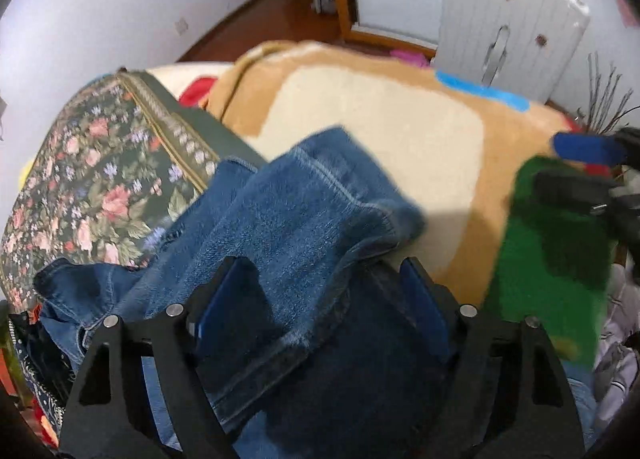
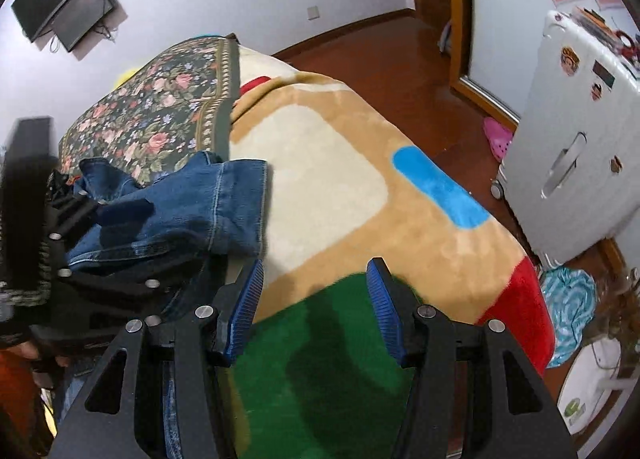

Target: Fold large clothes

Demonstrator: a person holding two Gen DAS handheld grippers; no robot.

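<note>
Left gripper (image 1: 320,291), left wrist view: jaws stand wide, pointing steeply down, with denim bunched between them. Jeans (image 1: 304,219) fill the gap and spill forward past the fingertips. Cloth sits close against the left pad; the right pad shows a sliver of clearance, so this reads as straddling, not pinching. Blur makes contact uncertain. No grip yet, by my judgement.

- Long axis of the jeans leg runs from beside the left finger, forward and rightward, ending in a folded hem just ahead of the right fingertip.
- More denim trails off behind and left of the gripper, over the floral quilt (image 1: 100,179).
- Beyond the hem: plush blanket (image 1: 380,131), bare.
- Right gripper (image 1: 588,151) shows far to the right, well apart from the denim, blue pad blurred.

Right gripper (image 2: 316,279), right wrist view: jaws part-open, nothing between them, only the green patch of the plush blanket (image 2: 340,187) below. Released.

- Jeans (image 2: 180,215) lie to the left and slightly ahead, their hemmed cuff end nearest, just beyond the left fingertip.
- Left gripper (image 2: 80,219) sits further left, on the denim, dark and blurred, partly draped in cloth.
- White suitcase (image 2: 568,147) off to the right, on the floor, irrelevant.

Judgement: left hand is on the garment already; right hand is the free one and must travel leftward to reach the cuff. The leg's axis points roughly toward it, so cuff end is its natural target
</note>
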